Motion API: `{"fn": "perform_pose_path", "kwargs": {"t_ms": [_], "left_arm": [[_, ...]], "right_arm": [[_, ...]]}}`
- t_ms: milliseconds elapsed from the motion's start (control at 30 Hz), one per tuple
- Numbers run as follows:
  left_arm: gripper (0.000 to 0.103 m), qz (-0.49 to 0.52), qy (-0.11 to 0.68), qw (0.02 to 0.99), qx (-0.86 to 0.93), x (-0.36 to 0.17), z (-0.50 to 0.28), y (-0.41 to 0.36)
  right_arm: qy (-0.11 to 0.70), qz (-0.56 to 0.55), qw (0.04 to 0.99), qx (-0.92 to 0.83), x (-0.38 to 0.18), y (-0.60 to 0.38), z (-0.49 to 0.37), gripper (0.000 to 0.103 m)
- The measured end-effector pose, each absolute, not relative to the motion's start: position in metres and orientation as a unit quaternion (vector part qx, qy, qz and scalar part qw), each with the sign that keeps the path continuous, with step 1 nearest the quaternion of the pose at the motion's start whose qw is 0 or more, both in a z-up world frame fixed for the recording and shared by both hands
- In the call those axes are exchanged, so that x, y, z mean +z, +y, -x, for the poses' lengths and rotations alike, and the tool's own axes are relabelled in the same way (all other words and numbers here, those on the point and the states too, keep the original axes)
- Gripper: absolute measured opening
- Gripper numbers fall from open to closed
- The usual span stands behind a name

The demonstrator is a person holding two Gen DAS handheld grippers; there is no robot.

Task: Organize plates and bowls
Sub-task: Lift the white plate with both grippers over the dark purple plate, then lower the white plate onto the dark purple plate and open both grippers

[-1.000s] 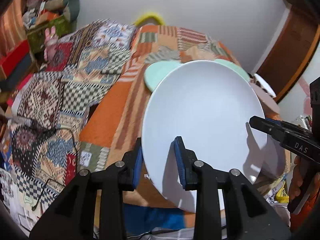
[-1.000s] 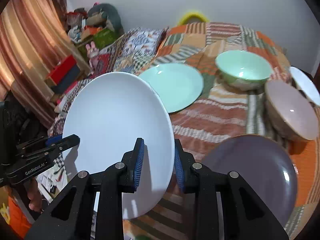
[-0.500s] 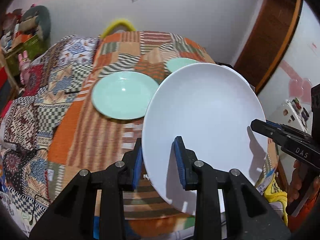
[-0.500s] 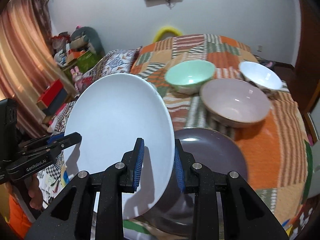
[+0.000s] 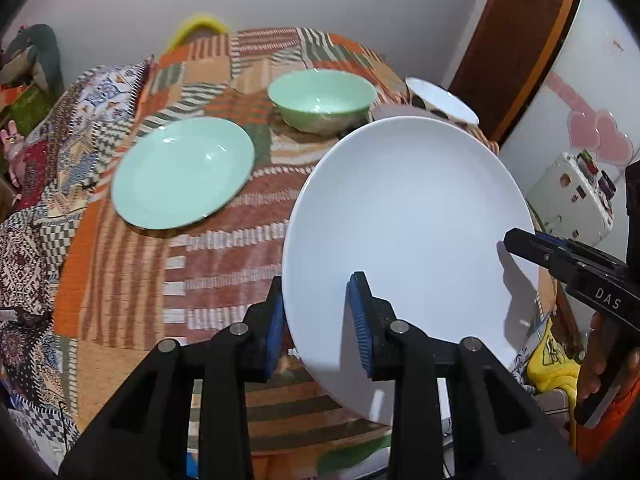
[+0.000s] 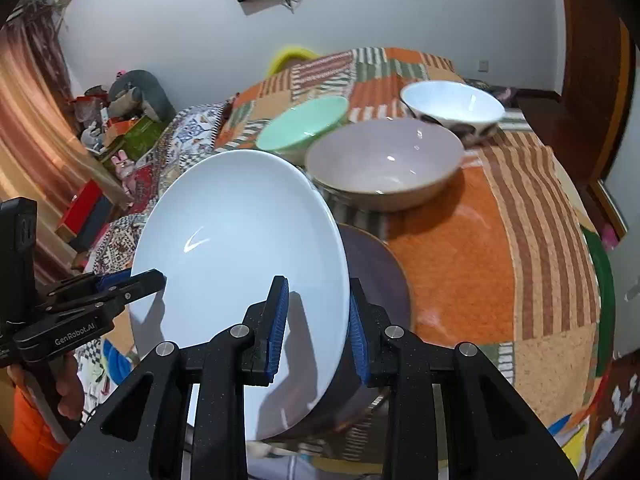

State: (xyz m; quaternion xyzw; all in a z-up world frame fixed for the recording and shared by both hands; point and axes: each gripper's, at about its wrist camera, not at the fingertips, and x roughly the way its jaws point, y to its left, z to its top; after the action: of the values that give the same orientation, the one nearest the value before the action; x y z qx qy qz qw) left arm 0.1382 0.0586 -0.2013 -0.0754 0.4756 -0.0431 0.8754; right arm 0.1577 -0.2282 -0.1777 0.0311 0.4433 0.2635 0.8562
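Both claws are gripping one white plate [image 5: 408,216] by opposite rims, left claw [image 5: 320,316] and right claw [image 6: 314,320] clamped, carrying it tilted above the quilted bed [image 5: 120,272]. Since a second ago the plate has been swinging from the green plate [image 5: 184,172] side to over the purple plate [image 6: 376,272], likely its stack. Green bowl [image 5: 320,100], pink bowl [image 6: 384,160] and white bowl [image 6: 452,104] are sitting empty.

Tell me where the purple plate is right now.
In the right wrist view, the purple plate lies on the patchwork blanket, partly hidden behind the held white plate.
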Motion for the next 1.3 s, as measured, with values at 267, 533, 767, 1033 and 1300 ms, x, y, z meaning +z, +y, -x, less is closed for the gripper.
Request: {"fn": "perform_pose_path", "kwargs": {"t_ms": [267, 533, 767, 1033, 1300], "left_arm": [[0.032, 0.015, 0.498, 0.866, -0.032, -0.223, -0.153, 0.033], [0.004, -0.077, 0.445, 0.884, -0.118, -0.203, -0.145, -0.035], [0.004, -0.025, 0.460, 0.882, -0.095, -0.204, -0.156, -0.015], [0.008, -0.016, 0.450, 0.890, -0.066, -0.199, -0.152, -0.002], [0.028, 0.004, 0.451, 0.892, -0.044, -0.198, -0.148, 0.016]], "right_arm": [[0.447, -0.032, 0.858, 0.251, -0.183, -0.241, -0.160, 0.026], [0.459, -0.015, 0.849, 0.261, -0.197, -0.230, -0.164, 0.024], [0.478, -0.047, 0.838, 0.259, -0.208, -0.247, -0.169, 0.023], [0.475, -0.024, 0.843, 0.251, -0.202, -0.241, -0.165, 0.023], [0.428, 0.013, 0.875, 0.227, -0.179, -0.245, -0.163, 0.024]]}}
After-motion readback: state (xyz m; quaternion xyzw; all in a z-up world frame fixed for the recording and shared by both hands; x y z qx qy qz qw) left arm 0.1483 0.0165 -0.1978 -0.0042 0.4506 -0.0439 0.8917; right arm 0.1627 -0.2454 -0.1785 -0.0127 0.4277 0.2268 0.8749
